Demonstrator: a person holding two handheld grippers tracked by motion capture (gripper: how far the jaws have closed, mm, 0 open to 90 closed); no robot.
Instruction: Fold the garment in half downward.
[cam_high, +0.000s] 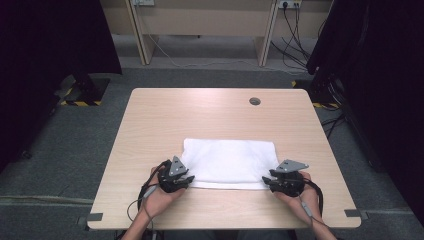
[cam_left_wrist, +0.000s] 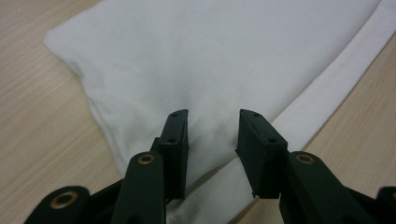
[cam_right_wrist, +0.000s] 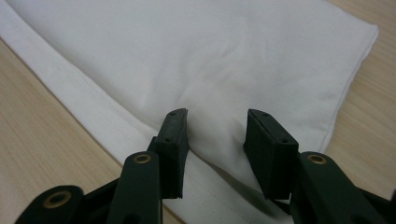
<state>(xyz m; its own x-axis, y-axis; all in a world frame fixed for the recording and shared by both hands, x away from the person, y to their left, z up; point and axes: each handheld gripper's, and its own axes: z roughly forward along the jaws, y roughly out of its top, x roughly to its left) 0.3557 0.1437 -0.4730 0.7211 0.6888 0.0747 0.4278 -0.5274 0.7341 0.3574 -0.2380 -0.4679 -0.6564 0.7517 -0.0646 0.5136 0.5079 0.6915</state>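
A white folded cloth (cam_high: 230, 160) lies flat on the near half of the wooden table (cam_high: 210, 115). My left gripper (cam_high: 184, 181) sits at the cloth's near left corner, my right gripper (cam_high: 271, 181) at its near right corner, each held in a hand. In the left gripper view the left gripper (cam_left_wrist: 212, 116) is open, its black jaws set down over the cloth (cam_left_wrist: 210, 56) just inside the hemmed edge. In the right gripper view the right gripper (cam_right_wrist: 217, 116) is likewise open over the cloth (cam_right_wrist: 210, 51), with a faint pucker of fabric between the jaws.
A round cable hole (cam_high: 255, 101) is in the table's far right part. Bare wood surrounds the cloth. Beyond the table are grey carpet, desk legs with trailing cables (cam_high: 295, 30), and black curtains at both sides.
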